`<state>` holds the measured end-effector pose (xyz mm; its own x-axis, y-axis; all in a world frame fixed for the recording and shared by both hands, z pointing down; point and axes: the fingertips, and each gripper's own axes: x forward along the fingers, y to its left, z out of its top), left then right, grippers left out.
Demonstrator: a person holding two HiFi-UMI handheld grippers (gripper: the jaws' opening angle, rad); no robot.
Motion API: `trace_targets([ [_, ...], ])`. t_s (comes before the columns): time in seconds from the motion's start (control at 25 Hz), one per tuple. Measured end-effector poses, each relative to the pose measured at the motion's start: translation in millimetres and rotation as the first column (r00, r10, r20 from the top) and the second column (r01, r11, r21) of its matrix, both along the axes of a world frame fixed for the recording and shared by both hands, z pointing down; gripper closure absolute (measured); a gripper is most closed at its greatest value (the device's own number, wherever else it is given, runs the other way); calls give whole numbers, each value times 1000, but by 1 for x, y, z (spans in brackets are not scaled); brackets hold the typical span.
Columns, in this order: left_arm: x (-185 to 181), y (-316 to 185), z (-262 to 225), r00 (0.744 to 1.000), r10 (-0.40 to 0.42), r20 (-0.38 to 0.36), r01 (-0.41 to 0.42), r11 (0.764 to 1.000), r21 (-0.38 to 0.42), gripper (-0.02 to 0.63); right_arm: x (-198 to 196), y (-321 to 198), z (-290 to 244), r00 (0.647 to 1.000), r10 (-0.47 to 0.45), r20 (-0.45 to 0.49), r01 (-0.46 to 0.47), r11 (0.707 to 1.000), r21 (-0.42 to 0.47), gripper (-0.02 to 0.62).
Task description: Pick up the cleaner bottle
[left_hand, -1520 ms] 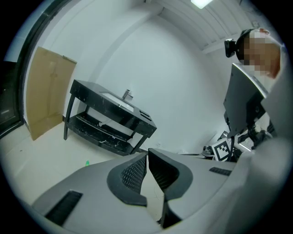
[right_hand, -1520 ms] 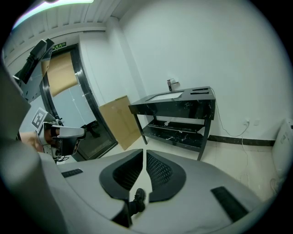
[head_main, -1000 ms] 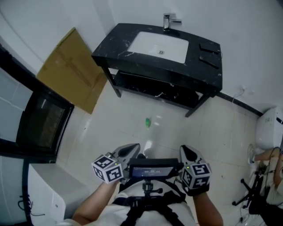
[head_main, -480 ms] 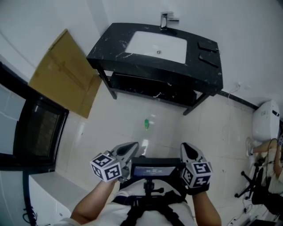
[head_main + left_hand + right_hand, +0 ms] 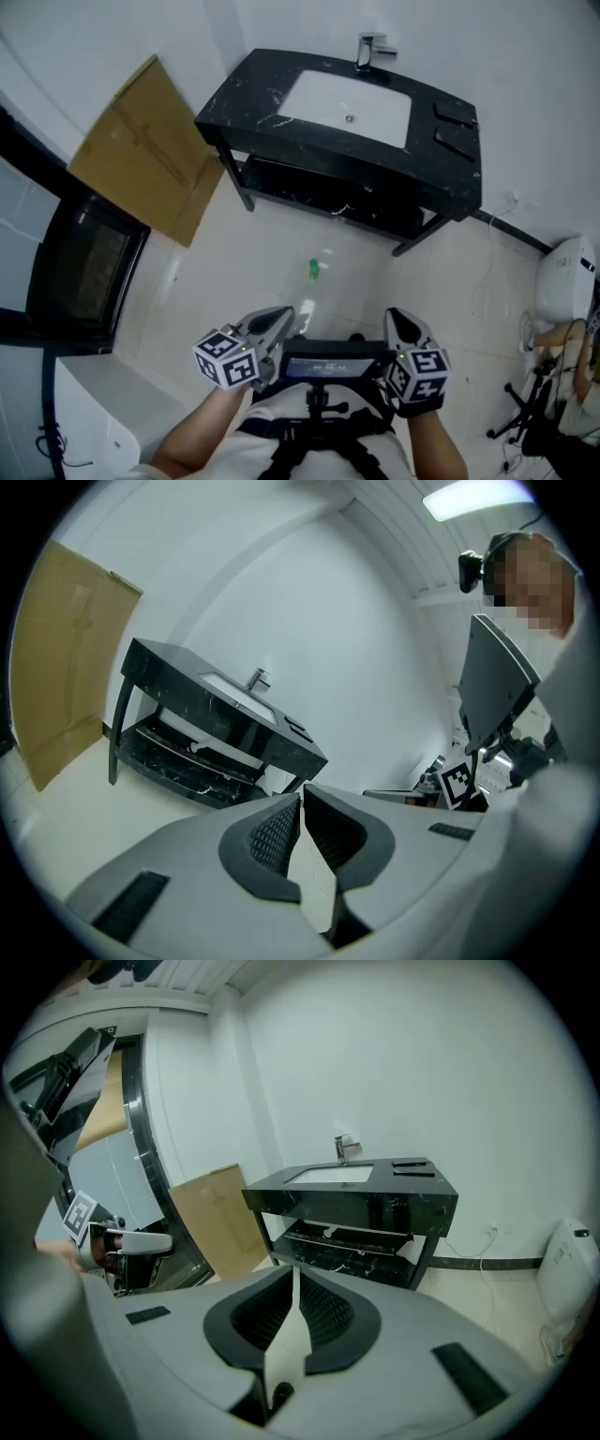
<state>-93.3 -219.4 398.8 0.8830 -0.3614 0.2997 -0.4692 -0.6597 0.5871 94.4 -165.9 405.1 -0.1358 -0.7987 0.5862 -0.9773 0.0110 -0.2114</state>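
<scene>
Two empty claws with jaws together, left claw [image 5: 279, 317] and right claw [image 5: 397, 319], now sit slightly nearer the green cleaner bottle [image 5: 313, 270] on the floor [image 5: 225, 272] before the sink counter [image 5: 246, 97]; approach unfinished

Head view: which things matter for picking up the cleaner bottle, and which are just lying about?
For the job: green cleaner bottle on the floor; left tool; right tool, both shut.
Just there: cardboard sheet; black sink stand; tap.
</scene>
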Motion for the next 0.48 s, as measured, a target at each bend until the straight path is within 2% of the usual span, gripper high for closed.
trace_targets([
  [0.24,18,1,3,1000,-25,16,26,1000,-14,600,18,-9,3,999,-44,-8,44,999,-20,575],
  [0.48,35,-6,21,997,-41,58,42,999,-20,600,28,-17,17,997,-73,31,74,997,-36,575],
])
